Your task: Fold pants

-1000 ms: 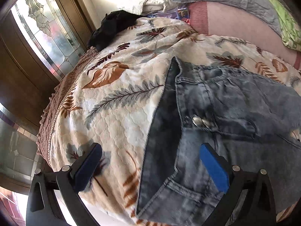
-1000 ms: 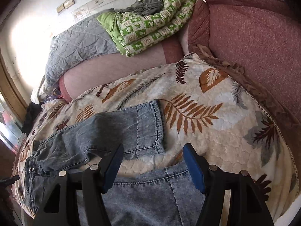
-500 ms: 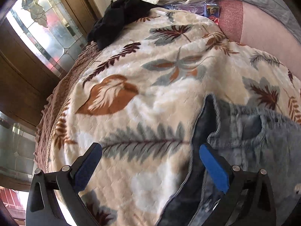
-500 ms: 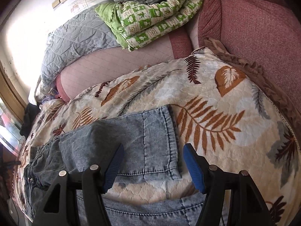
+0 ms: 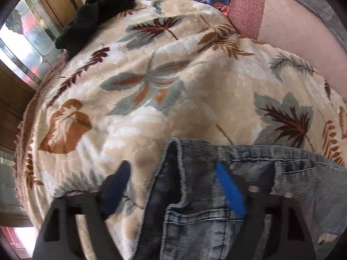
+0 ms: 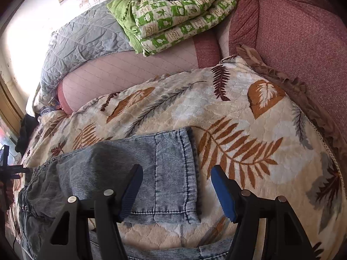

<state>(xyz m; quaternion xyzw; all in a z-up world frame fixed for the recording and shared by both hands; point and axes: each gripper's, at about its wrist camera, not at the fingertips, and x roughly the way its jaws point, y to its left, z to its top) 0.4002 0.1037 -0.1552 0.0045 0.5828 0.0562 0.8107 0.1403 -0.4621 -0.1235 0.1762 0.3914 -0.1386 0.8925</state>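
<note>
Grey-blue denim pants lie on a leaf-patterned blanket. In the left wrist view the waistband end [image 5: 195, 195] lies between the fingers of my left gripper [image 5: 173, 186], which is open, its jaws astride the waistband's upper corner. In the right wrist view one pant leg [image 6: 169, 169] lies across the blanket with its hem cuff between the jaws of my right gripper [image 6: 175, 184], which is open. The second leg [image 6: 164, 253] shows at the bottom edge. The left gripper [image 6: 6, 171] appears small at the far left.
The leaf blanket [image 6: 249, 119] covers a pink mattress [image 6: 121, 69]. A grey quilt [image 6: 82, 36] and a green-and-white folded quilt [image 6: 173, 15] are piled at the back. A black garment [image 5: 95, 13] lies near a glass-panelled door [image 5: 23, 49]. A red headboard cushion [image 6: 303, 43] is at the right.
Both grippers have moved forward along the bed. The waistband now sits lower in the left view, with the jaws nearer together around its corner. The leg cuff has come closer between the right jaws.
</note>
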